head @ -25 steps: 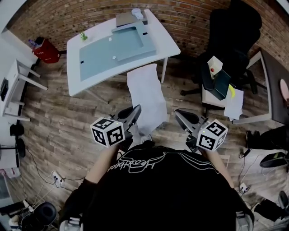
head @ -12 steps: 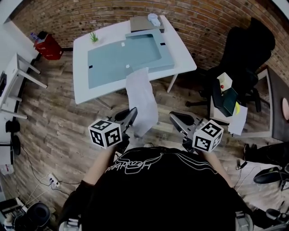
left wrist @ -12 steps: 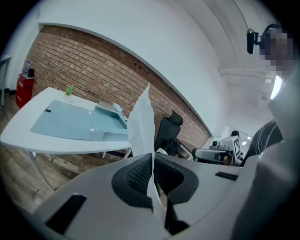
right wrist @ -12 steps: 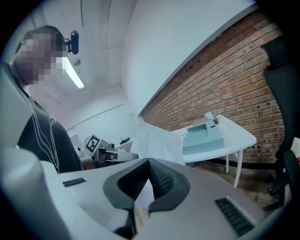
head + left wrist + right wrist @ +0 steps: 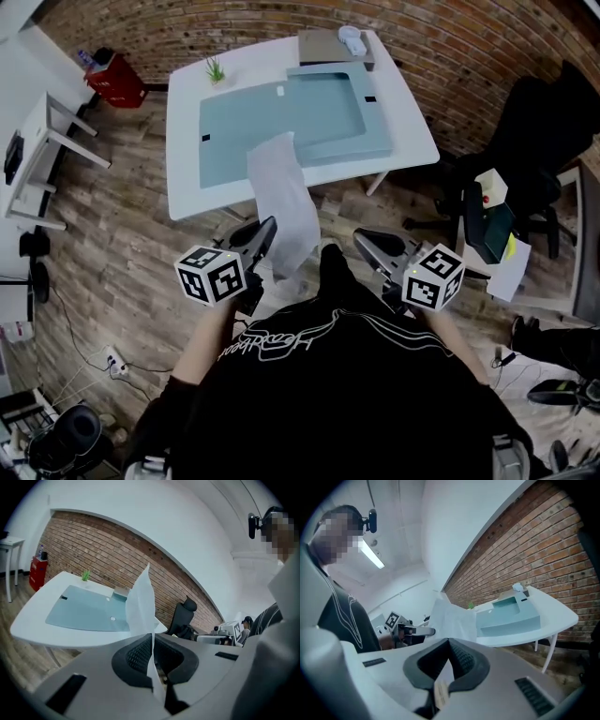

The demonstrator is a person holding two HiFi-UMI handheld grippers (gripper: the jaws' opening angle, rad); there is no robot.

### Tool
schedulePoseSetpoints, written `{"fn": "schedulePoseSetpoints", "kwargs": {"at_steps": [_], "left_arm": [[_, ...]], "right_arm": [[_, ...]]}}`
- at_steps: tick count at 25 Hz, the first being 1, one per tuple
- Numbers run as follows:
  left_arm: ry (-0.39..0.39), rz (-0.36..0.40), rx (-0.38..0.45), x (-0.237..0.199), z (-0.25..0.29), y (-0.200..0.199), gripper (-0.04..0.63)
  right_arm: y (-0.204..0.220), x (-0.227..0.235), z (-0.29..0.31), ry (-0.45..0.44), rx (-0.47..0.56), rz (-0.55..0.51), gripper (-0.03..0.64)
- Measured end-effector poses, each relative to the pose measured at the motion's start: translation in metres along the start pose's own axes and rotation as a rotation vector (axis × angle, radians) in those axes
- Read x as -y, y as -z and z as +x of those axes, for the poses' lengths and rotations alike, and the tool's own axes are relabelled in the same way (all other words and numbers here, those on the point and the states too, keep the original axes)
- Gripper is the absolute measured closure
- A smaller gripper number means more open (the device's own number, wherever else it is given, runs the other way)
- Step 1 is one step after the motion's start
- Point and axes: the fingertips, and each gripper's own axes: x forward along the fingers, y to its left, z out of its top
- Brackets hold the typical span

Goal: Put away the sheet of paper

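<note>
the paper (image 5: pixel 279 192) is not yet being put away: the left gripper (image 5: pixel 266 232) is pinching its lower edge with jaws closed tight, holding it in the air before the desk (image 5: pixel 187 150), so carrying and releasing it is probably remaining. the right gripper (image 5: pixel 368 240) is hanging beside it, jaws together, not touching the paper. the sheet is standing up white, thin and slightly curling.

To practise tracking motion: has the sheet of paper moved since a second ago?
Yes. The sheet of paper has advanced toward the white table; its top edge now overlaps it.
</note>
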Motion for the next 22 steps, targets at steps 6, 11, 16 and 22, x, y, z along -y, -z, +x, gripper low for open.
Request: {"fn": "schedulePoseSetpoints", "kwargs": {"at_steps": [6, 11, 16, 22], "left_arm": [[-0.045, 0.016, 0.018, -0.028, 0.009, -0.050, 0.565], [-0.096, 0.037, 0.024, -0.057, 0.023, -0.096, 0.564], [-0.128, 0.034, 0.032, -0.085, 0.042, -0.135, 0.565], [-0.160, 0.029, 0.016, -0.119, 0.069, -0.163, 0.563]], "right_arm": [[-0.040, 0.032, 0.047, -0.055, -0.018, -0.046, 0.615], [-0.084, 0.057, 0.087, -0.121, -0.024, -0.066, 0.615], [-0.121, 0.086, 0.115, -0.160, -0.025, -0.077, 0.615], [-0.152, 0.122, 0.135, -0.182, -0.025, -0.089, 0.615]]}}
